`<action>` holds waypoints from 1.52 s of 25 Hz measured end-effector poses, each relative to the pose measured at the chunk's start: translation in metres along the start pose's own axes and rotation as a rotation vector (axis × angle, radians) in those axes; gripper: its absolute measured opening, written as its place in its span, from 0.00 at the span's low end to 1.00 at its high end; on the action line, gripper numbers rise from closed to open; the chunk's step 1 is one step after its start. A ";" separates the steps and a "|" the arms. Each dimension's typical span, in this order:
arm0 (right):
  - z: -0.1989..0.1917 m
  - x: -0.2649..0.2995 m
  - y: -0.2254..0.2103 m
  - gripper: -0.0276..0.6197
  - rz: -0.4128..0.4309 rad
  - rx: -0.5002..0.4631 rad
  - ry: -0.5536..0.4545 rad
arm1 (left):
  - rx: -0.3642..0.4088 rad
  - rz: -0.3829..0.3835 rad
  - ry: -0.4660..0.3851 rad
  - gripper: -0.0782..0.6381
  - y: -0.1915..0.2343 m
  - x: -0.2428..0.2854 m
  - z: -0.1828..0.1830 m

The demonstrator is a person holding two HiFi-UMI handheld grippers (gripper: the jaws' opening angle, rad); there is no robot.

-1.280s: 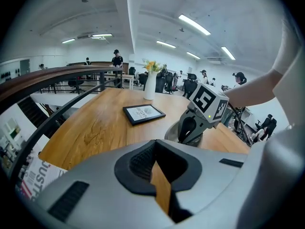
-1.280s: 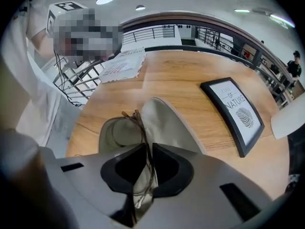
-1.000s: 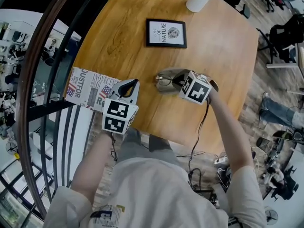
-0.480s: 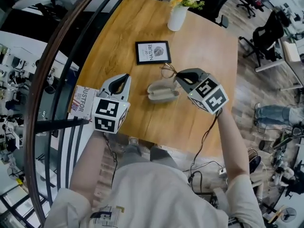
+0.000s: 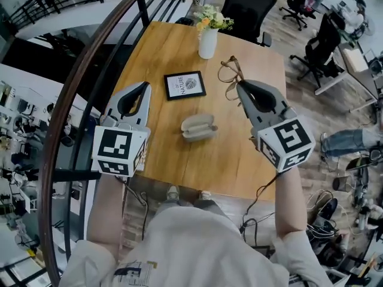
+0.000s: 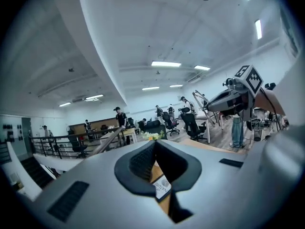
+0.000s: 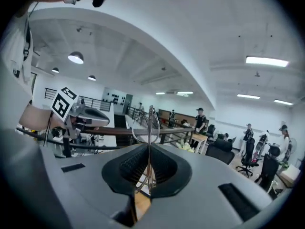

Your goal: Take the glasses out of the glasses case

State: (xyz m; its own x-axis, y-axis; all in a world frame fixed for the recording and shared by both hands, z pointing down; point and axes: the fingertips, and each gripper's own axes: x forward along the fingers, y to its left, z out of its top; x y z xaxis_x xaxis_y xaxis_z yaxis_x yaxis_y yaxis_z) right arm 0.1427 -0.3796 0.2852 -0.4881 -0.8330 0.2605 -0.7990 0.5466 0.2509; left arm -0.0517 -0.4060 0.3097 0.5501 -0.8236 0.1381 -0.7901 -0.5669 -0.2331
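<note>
A grey glasses case (image 5: 198,126) lies open on the wooden table (image 5: 239,160), with nothing visible in it. High above the table, my right gripper (image 5: 240,87) is shut on thin-rimmed glasses (image 5: 230,72), which stick out past its tips. In the right gripper view the frame (image 7: 148,123) stands edge-on, pinched between the pads. My left gripper (image 5: 144,86) hangs level at the left, above the table's left edge; its jaws meet at the tip (image 6: 155,144) with nothing in them. Each gripper shows in the other's view.
A small framed picture (image 5: 185,85) lies beyond the case, and a white vase of flowers (image 5: 208,37) stands at the table's far edge. A curved railing (image 5: 90,70) runs along the left. Office chairs (image 5: 251,5) and people stand beyond.
Both grippers have risen well above the table. The right one has lifted the glasses out of the case and away to the right; the case stays open on the table.
</note>
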 end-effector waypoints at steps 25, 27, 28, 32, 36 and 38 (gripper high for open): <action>0.042 -0.138 0.014 0.10 -0.226 0.185 -0.308 | 0.035 0.020 -0.186 0.13 -0.054 -0.079 0.071; 0.032 -0.134 0.020 0.10 -0.219 0.189 -0.288 | 0.010 0.006 -0.151 0.13 -0.061 -0.078 0.062; 0.028 -0.131 0.024 0.10 -0.212 0.192 -0.279 | 0.004 0.003 -0.135 0.13 -0.063 -0.077 0.057; 0.012 -0.123 0.033 0.10 -0.188 0.215 -0.244 | -0.010 0.000 -0.092 0.13 -0.068 -0.076 0.041; 0.004 -0.121 0.036 0.10 -0.180 0.227 -0.232 | -0.016 -0.003 -0.061 0.13 -0.074 -0.077 0.030; 0.002 -0.119 0.036 0.10 -0.180 0.232 -0.231 | -0.020 -0.001 -0.057 0.13 -0.073 -0.076 0.028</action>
State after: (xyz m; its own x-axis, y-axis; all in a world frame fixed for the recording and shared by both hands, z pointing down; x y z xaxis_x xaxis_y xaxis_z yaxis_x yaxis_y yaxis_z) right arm 0.1713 -0.2604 0.2612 -0.3781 -0.9257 0.0076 -0.9245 0.3780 0.0490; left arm -0.0287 -0.3014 0.2894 0.5648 -0.8210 0.0829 -0.7947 -0.5683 -0.2135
